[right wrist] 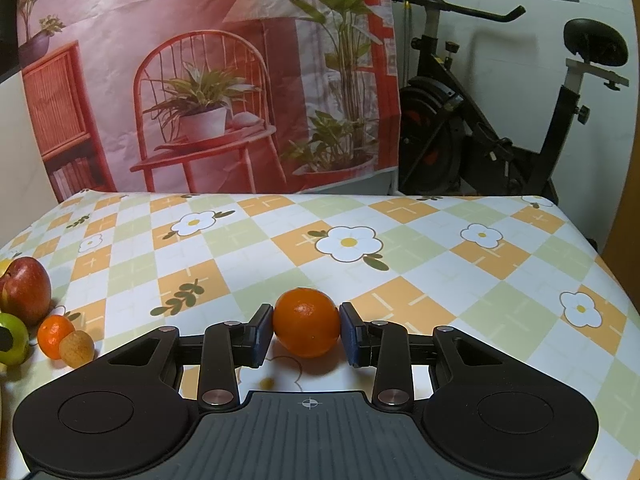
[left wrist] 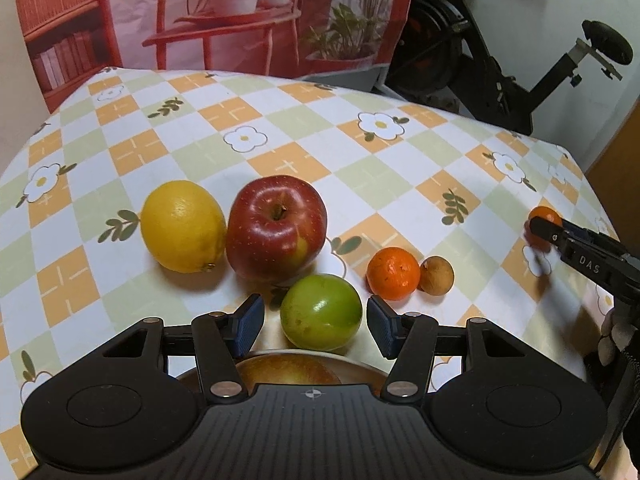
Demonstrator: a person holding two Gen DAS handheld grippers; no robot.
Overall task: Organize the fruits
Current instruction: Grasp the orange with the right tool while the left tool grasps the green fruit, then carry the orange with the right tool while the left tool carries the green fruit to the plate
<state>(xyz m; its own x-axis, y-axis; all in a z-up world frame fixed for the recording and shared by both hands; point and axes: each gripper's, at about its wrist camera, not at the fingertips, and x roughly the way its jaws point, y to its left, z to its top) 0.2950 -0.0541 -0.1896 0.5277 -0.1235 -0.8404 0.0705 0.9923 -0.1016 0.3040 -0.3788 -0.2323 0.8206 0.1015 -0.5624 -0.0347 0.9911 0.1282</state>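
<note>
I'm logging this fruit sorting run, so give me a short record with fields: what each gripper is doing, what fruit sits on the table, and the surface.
left gripper: open, pads either side of the green fruit, not pressing it
right gripper: shut on an orange
fruit cluster: lemon touching red apple; small mandarin touching small brown fruit
near edge: bowl rim below the left gripper, with a yellowish fruit in it
surface: checked floral tablecloth
</note>
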